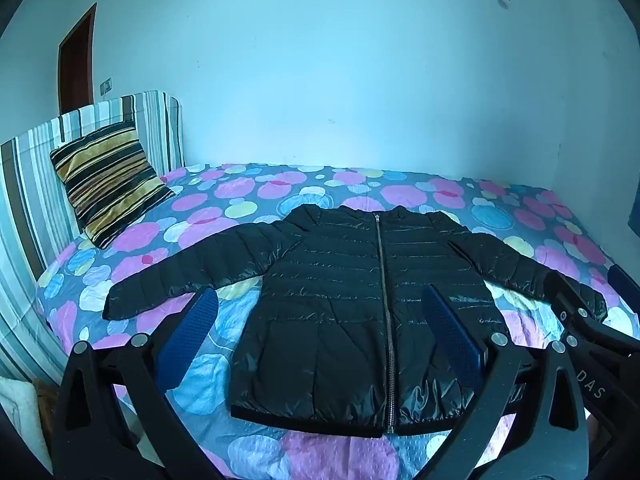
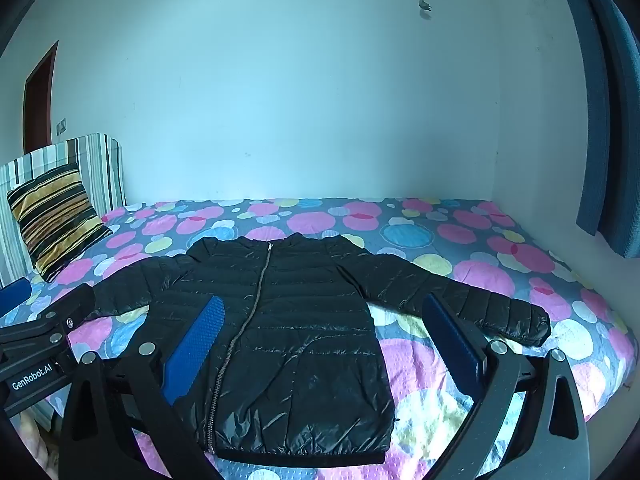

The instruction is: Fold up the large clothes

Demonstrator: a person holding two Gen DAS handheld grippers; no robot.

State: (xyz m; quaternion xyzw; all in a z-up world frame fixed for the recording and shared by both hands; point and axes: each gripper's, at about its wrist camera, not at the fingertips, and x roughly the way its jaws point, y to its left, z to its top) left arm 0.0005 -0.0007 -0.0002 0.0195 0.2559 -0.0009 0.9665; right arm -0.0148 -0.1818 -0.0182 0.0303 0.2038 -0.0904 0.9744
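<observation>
Left gripper [image 1: 320, 328] nearest the lens: blue pads [image 1: 188, 332] spread wide, nothing between them, hovering short of the jacket hem. Right gripper [image 2: 320, 332] likewise — spread wide, empty, aimed down toward the bed.

Black puffer jacket [image 1: 352, 312] flat on the spotted bedspread [image 1: 248, 452], front up, zipper [image 2: 244, 320] closed, both sleeves stretched out sideways. Hem toward the cameras, collar toward the wall. Left-side sleeve [image 1: 188, 276] reaching toward the striped pillow [image 1: 108, 184] but well apart from it. Other sleeve [image 2: 472, 300] ending near the bed's far side.

Folding not yet begun, judging by the flat spread.

Risks, as judgement only:
- Slick, shiny shell — likely to slide out of a shallow pinch; deeper bite on a cuff or seam advisable.
- Padded fill springy; folded sleeves may pop back open unless pressed down.
- Pinch taken too low could catch the bedspread along with the jacket and drag it.
- Uneven lift between the two sides would skew the zipper line and spoil the fold.
- Grippers close together at the hem; possible collision if both go for the centre.
</observation>
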